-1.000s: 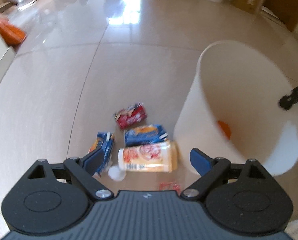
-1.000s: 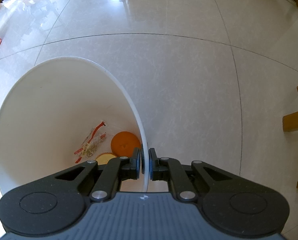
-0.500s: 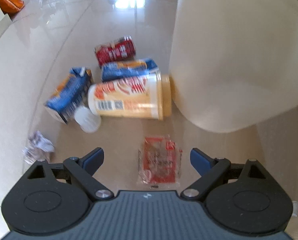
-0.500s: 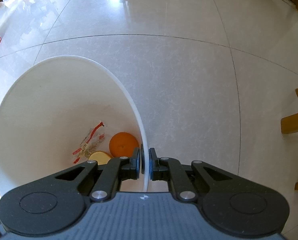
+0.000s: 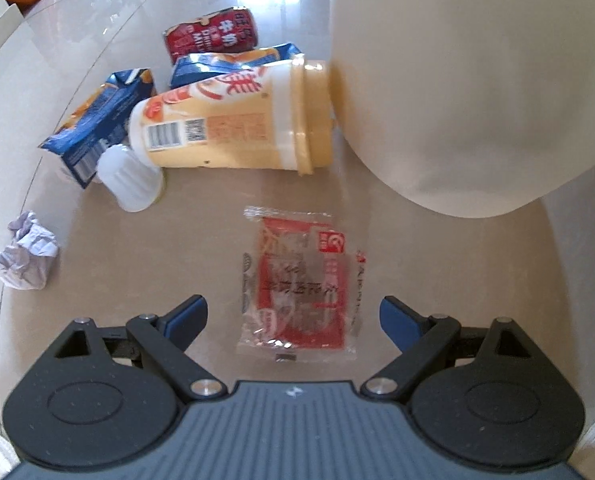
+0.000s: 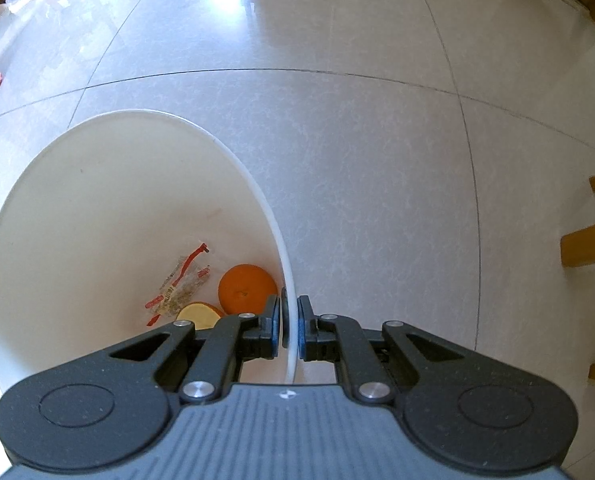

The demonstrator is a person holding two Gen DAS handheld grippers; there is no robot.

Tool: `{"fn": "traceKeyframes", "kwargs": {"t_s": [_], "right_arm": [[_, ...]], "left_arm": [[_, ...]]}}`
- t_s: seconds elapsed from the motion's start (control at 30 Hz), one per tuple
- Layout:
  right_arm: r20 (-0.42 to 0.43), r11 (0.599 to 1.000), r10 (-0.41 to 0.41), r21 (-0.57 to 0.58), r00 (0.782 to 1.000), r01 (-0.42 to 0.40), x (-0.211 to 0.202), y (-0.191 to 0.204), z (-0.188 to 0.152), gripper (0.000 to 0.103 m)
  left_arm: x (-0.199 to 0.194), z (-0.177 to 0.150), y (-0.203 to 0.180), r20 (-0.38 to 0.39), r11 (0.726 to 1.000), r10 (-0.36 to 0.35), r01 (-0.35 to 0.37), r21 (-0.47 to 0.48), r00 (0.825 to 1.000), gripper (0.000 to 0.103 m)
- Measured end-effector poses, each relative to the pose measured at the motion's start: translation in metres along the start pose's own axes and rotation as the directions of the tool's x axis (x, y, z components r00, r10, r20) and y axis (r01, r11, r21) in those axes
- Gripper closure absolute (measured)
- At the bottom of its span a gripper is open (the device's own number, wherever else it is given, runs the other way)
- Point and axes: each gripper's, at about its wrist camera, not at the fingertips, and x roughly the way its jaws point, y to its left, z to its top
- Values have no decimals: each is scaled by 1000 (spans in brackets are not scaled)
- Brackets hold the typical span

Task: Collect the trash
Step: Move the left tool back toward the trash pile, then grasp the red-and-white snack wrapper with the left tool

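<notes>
Filling the upper right of the left view, the white bin (image 5: 477,80) shows only its outer wall. Near it, a red wrapper (image 5: 301,284) lies between the wide-open, empty left gripper (image 5: 293,314). Only the right view shows inside: an orange (image 6: 246,288), with the right gripper (image 6: 290,330) clamped on the rim.

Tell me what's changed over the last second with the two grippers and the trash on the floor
The left gripper has come down toward the floor, jaws open throughout, and now straddles the red snack wrapper without touching it. Nothing was gripped or released. The right gripper stays shut on the white bin's rim, and the orange and wrapper inside have not moved.
</notes>
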Motion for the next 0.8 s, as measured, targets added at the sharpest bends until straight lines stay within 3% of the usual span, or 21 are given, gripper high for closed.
{"fn": "traceKeyframes", "kwargs": {"t_s": [0.3,0.57,0.8], "right_arm": [[-1,1000,1,-3,1000,-1,0,0,1,92],[2,1000,0,-6,1000,0,2,1,-1,92],[3,1000,1,-8,1000,-1,1,0,-1,92]], "left_arm": [[26,-2,-14,0,997,69,-69,36,998,10],[33,-1,-18,2,998,54,-54,24,999,11],[31,5,-16,-13,1000,-1,1,2,1000,39]]}}
